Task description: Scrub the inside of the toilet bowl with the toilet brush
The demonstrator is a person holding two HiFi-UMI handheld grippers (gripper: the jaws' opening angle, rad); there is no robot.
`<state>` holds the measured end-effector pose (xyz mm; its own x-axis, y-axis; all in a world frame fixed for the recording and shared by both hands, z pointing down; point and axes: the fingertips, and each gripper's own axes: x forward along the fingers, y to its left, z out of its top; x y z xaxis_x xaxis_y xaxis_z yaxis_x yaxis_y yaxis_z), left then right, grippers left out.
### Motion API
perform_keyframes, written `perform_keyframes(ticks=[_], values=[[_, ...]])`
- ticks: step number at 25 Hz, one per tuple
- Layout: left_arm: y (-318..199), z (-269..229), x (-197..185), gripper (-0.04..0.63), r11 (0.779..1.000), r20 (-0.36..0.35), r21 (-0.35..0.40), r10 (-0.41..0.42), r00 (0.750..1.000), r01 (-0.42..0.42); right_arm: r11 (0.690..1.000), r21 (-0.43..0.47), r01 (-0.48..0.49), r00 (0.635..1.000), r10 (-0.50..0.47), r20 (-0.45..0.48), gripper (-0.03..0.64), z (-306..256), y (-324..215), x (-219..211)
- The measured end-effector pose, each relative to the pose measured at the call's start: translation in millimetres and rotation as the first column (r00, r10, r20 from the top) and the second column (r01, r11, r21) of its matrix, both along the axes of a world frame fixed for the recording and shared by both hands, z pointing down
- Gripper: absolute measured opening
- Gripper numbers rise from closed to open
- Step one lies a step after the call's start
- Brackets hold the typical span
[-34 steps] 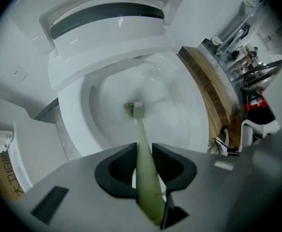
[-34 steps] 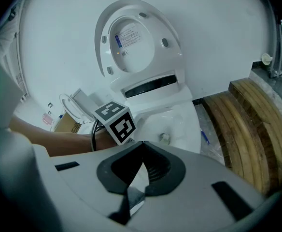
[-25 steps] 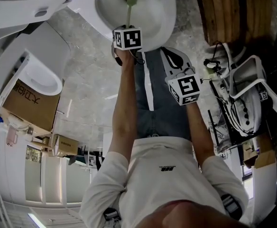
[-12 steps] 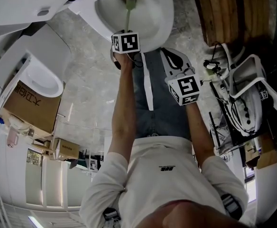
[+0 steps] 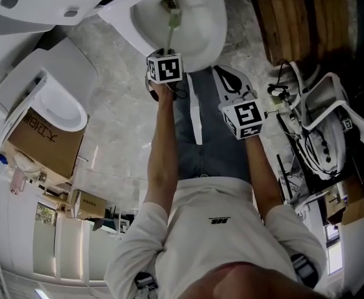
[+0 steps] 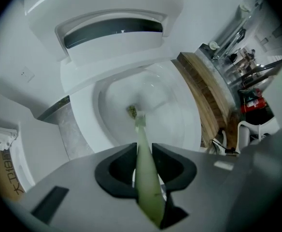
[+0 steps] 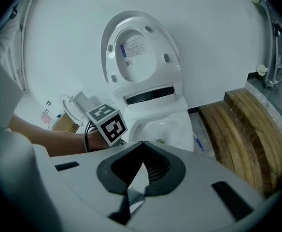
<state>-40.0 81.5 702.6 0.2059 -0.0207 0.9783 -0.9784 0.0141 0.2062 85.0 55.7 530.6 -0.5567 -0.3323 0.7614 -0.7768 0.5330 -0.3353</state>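
Observation:
A white toilet bowl (image 5: 201,17) lies ahead of me, with its lid (image 7: 138,52) raised against the wall. My left gripper (image 5: 167,58) is shut on the pale green handle (image 6: 146,168) of the toilet brush. The brush head (image 6: 139,120) reaches down inside the bowl (image 6: 179,124), just beside the dark drain opening (image 6: 131,111). My right gripper (image 5: 244,117) hangs back to the right of the bowl. Its jaws (image 7: 143,144) are shut with nothing between them. The left gripper's marker cube (image 7: 107,122) shows in the right gripper view.
A stack of wooden boards (image 5: 306,17) lies right of the toilet on the marble floor (image 5: 119,117). A second white toilet (image 5: 51,104) and a cardboard box (image 5: 45,142) stand at the left. A white frame with cables (image 5: 325,123) stands at the right.
The brush head has drawn back a little from the drain opening, with the left gripper still shut on the handle. The right gripper has held its place.

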Motion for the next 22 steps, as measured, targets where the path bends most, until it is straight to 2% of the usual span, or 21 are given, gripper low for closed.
perform_keyframes(ticks=[8,15,19,22], values=[[2,-41,-10,0.106,0.997,-0.001,0.078,0.021,1.000,-0.021,0.998,0.055,-0.012,1.000,0.013,-0.016,-0.006,-29,-6,-3],[3,-114,-20,0.106,0.982,-0.011,0.174,0.075,0.997,-0.072,0.993,0.115,-0.027,0.999,0.031,-0.034,-0.005,-75,-14,-4],[-5,-169,-23,0.106,0.958,-0.035,0.269,0.114,0.993,-0.100,0.987,0.157,-0.026,0.999,0.032,-0.039,-0.006,-108,-22,-5],[-12,-215,-22,0.106,0.920,-0.052,0.366,0.169,0.984,-0.139,0.980,0.196,-0.020,0.999,0.029,-0.040,-0.006,-139,-28,-7]])
